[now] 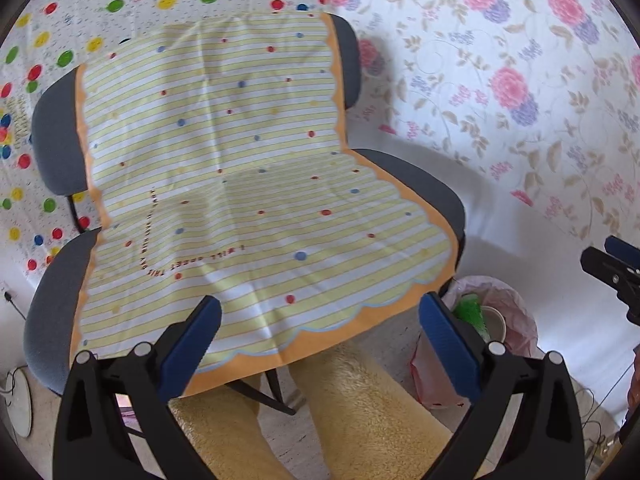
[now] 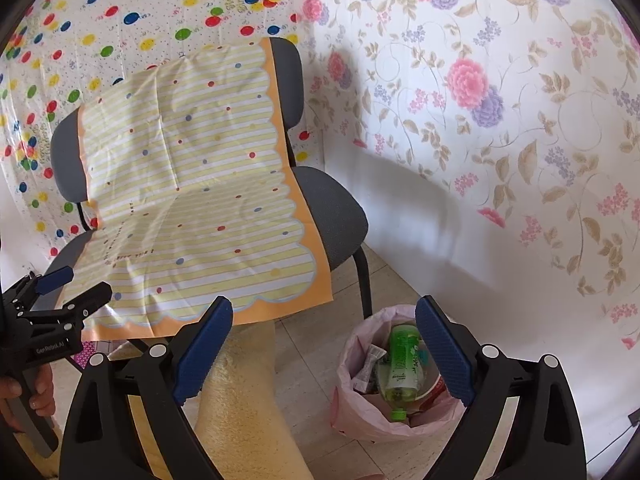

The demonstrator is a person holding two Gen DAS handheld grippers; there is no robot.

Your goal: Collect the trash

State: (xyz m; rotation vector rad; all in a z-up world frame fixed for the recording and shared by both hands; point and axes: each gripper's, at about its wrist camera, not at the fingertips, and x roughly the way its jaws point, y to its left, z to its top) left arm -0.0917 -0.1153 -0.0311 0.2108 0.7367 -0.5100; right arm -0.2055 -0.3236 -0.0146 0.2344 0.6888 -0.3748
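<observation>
A pink trash bag (image 2: 360,420) stands open on the floor to the right of a chair. Inside it lie a green plastic bottle (image 2: 402,368), a paper cup (image 2: 430,390) and a crumpled wrapper (image 2: 370,364). The bag also shows in the left wrist view (image 1: 516,320), low and to the right. My right gripper (image 2: 324,344) is open and empty, held above the bag. My left gripper (image 1: 320,336) is open and empty over the front edge of the chair seat. The left gripper shows at the left in the right wrist view (image 2: 76,284). The right gripper's tip shows at the right edge of the left wrist view (image 1: 612,264).
A grey chair (image 1: 56,148) is draped with a yellow striped dotted cloth (image 1: 248,184). A yellow fluffy rug (image 2: 248,400) lies on the tile floor below. Floral (image 2: 500,100) and balloon-print (image 2: 120,12) sheets cover the walls behind.
</observation>
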